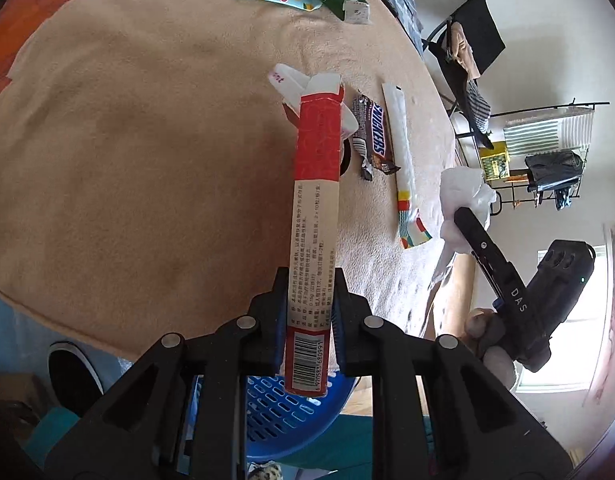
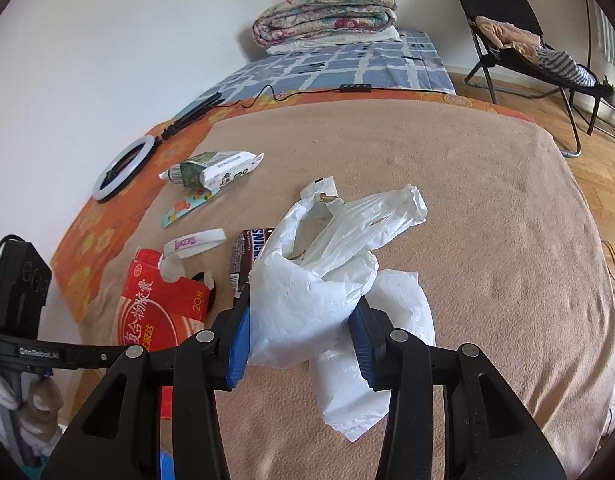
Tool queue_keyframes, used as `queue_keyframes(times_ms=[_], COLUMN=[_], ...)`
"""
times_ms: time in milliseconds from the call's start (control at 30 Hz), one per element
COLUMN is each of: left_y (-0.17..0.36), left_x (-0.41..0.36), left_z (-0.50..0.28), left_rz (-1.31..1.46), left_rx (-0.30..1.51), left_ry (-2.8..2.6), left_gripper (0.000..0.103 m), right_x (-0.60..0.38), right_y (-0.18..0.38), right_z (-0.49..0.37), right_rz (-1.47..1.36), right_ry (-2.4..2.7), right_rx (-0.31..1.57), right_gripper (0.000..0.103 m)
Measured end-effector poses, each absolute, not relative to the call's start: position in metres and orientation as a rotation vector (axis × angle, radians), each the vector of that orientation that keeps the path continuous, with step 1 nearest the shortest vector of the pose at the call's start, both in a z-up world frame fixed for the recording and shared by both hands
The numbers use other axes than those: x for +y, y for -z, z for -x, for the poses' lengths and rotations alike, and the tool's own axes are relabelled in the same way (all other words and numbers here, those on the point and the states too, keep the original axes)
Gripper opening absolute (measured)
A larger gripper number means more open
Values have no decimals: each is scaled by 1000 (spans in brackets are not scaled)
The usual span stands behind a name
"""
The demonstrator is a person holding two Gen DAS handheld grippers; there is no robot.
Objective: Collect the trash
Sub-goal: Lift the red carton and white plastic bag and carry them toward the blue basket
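Note:
A long red and beige carton [image 1: 317,208] sticks out over the brown blanket [image 1: 147,160], with my left gripper [image 1: 310,280] shut on its barcode end. Seen from the right wrist, the same carton [image 2: 163,304] hangs at the left. My right gripper [image 2: 301,308] is shut on a crumpled white plastic bag [image 2: 327,240], held above the blanket. On the blanket lie a Snickers wrapper [image 1: 377,136], a long white wrapper [image 1: 403,168] with a coloured end, a green and white pack [image 2: 215,168] and a colourful flat wrapper [image 2: 187,206].
A blue slotted basket [image 1: 283,412] stands below the left gripper, off the bed's edge. A white Lakers band [image 2: 195,242], a ring light [image 2: 123,168] and a folded quilt [image 2: 327,12] rest on the bed. A folding chair [image 2: 515,40] stands on the wooden floor.

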State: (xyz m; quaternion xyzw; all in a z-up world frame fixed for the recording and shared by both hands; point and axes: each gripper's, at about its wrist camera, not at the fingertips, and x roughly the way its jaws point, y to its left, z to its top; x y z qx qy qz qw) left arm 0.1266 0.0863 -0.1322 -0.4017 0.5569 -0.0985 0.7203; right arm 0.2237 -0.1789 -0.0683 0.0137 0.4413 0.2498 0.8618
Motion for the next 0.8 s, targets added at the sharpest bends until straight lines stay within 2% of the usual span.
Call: queue_keyframes(times_ms=[500, 800], left_y=[128, 121], left_x=[113, 128], left_z=[-95, -80], left_rz=[887, 853], left_rx=[1226, 1189], left_ry=[233, 208], left_gripper=[17, 17], right_x=[-91, -33], right_y=[56, 98], right_z=[-205, -206], right_rz=[-16, 77], right_ry=[-726, -759], right_rx=[885, 982], right_gripper=[42, 42])
